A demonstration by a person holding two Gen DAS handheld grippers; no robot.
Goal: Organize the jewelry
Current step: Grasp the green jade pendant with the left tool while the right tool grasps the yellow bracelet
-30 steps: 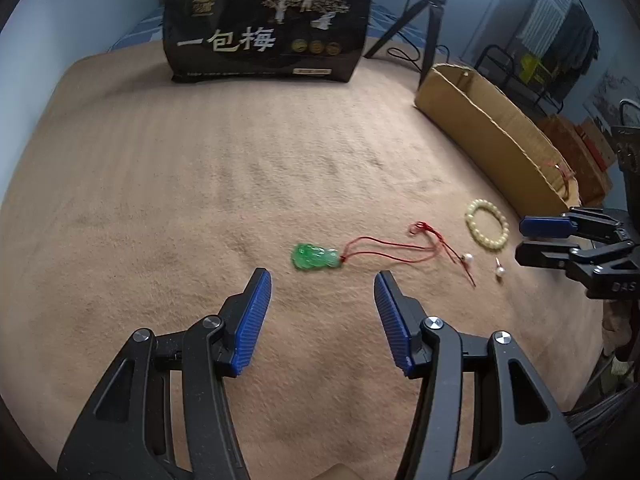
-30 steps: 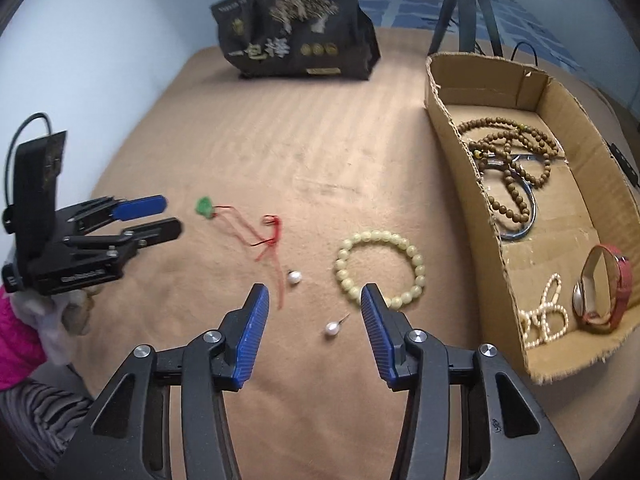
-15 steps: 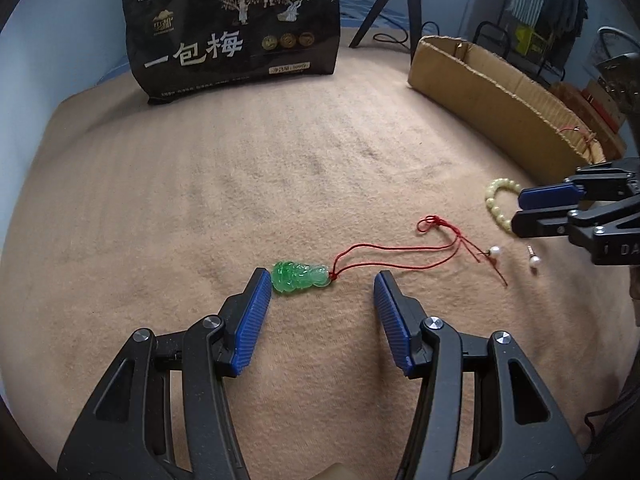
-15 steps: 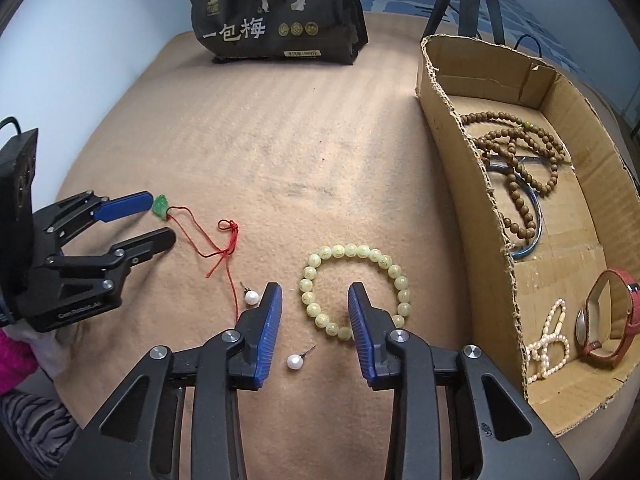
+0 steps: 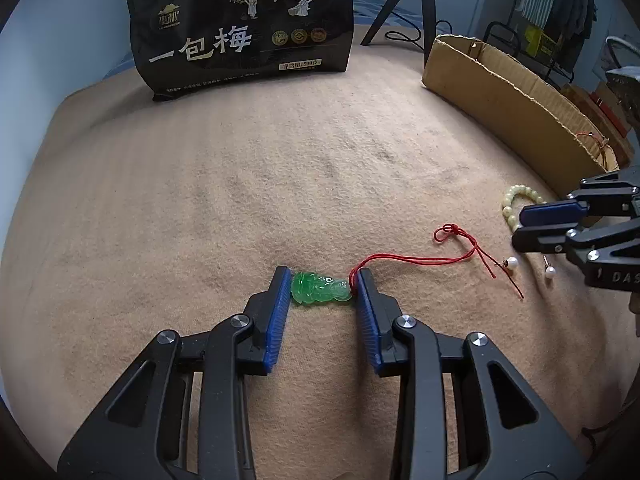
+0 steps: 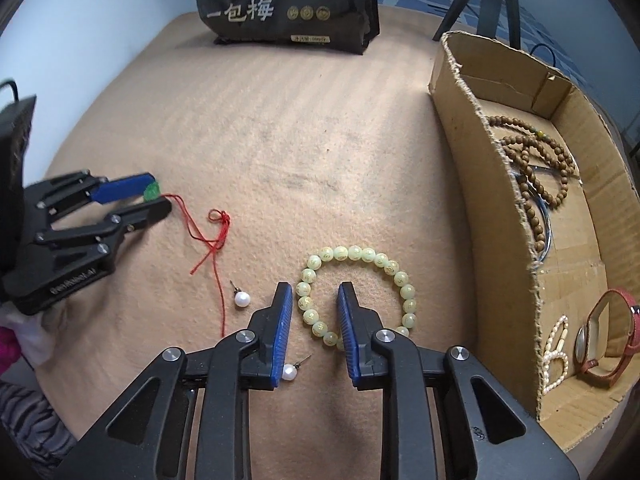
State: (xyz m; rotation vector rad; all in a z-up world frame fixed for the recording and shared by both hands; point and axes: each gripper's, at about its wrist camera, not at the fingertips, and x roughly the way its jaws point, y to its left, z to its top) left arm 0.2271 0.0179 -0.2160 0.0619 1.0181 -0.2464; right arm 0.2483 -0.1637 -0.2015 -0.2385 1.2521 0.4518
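A green jade pendant [image 5: 320,289] on a red cord [image 5: 420,258] lies on the tan blanket. My left gripper [image 5: 322,289] has its blue pads on both ends of the pendant, closed on it. My right gripper [image 6: 314,304] is half closed, open around the left side of a pale green bead bracelet [image 6: 360,288], with beads between the pads but not clamped. Two pearl earrings [image 6: 242,300] [image 6: 290,372] lie near the right gripper. The right gripper also shows in the left wrist view [image 5: 532,226].
A cardboard box [image 6: 500,208] at the right holds brown bead strands [image 6: 536,176], a pearl bracelet [image 6: 556,344] and a red watch [image 6: 608,340]. A black printed bag [image 5: 244,28] stands at the back. A tripod [image 5: 416,8] stands behind.
My left gripper moved forward and closed its pads onto the jade pendant. My right gripper moved forward over the bracelet's left side and narrowed.
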